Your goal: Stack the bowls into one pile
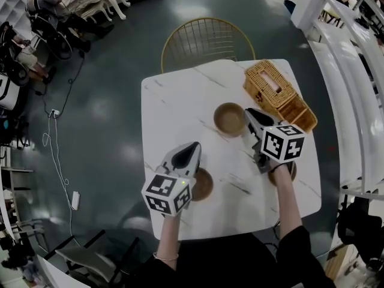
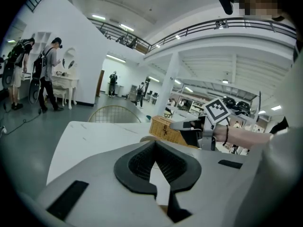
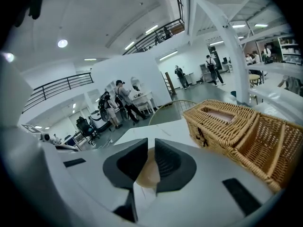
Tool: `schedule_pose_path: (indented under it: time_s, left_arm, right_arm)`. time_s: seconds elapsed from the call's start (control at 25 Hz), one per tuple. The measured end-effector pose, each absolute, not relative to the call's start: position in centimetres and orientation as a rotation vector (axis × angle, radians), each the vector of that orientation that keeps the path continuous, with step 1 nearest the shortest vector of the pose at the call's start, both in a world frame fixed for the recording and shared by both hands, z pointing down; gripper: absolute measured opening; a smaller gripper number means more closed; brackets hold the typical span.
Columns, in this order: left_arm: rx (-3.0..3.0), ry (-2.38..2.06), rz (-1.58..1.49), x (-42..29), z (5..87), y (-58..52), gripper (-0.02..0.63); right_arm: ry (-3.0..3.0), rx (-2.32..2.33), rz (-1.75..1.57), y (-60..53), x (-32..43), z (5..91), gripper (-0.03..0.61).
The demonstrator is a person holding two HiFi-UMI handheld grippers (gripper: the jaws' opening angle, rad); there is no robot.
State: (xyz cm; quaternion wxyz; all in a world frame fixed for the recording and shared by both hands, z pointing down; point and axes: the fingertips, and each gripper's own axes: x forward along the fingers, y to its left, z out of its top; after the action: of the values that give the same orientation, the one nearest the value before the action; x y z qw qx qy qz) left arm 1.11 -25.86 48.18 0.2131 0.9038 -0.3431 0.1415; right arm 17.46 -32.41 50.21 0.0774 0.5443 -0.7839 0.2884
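Right gripper [image 1: 249,111]: jaws clenched to a narrow slit, nothing held between them. In its own view [image 3: 147,146] a strip of tan wood shows through the slit; this is the middle bowl [image 3: 146,173] lying beyond the jaws, not a grip on it. In the head view the tip stands just beside that bowl's right rim. Whether they touch cannot be told.

Left gripper [image 1: 195,146]: jaws closed tip to tip and empty. Its own view [image 2: 154,145] shows only white table surface through the gap lower down between the pads. The body of this gripper overlaps the left edge of the near bowl [image 1: 205,185] in the head view.

Bowls: three wooden bowls, all upright, all on the table [image 1: 174,101], none stacked.
- Middle bowl [image 1: 230,119]: centre of the table, just in front of the wicker basket.
- Near bowl: toward the person's edge, on the left side, well apart from the middle bowl.
- Third bowl [image 1: 292,171]: toward the person's edge, on the right side, largely covered by the right hand and wrist; only slivers of its rim show.

Surroundings: the wicker basket [image 1: 279,95] sits at the far right corner of the table, its lid closed. A gold wire chair [image 1: 198,41] stands at the far edge
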Motion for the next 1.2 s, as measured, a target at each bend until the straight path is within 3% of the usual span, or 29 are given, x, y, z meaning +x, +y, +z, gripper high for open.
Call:
schedule_pose_path:
  time_s: [0.12,0.24,0.52,0.96,1.2]
  left_arm:
    - [2.493,-0.938,0.404,1.2,48.6,-26.4,0.014]
    - [2.481,-0.928,0.412,1.3,49.2,-26.5,0.014]
    - [2.460,-0.902,0.439,1.6,50.2,-26.6,0.014]
    - [2.431,-0.884,0.441,1.7,51.3,-26.6,0.014]
    - [2.430,-0.890,0.442,1.4,51.2,-26.2,0.014]
  right_arm:
    - [-2.290,1.647,0.921,-33.6,17.7,51.7,0.020]
    - [-2.238,1.662,0.989,-34.2,18.0,53.4,0.099]
    - [-2.117,1.683,1.046,-35.1,18.5,57.0,0.158]
    - [-1.969,1.693,1.276,-34.7,18.8,61.1,0.156]
    - [-1.883,1.718,1.361,-34.2,19.2,62.1,0.056]
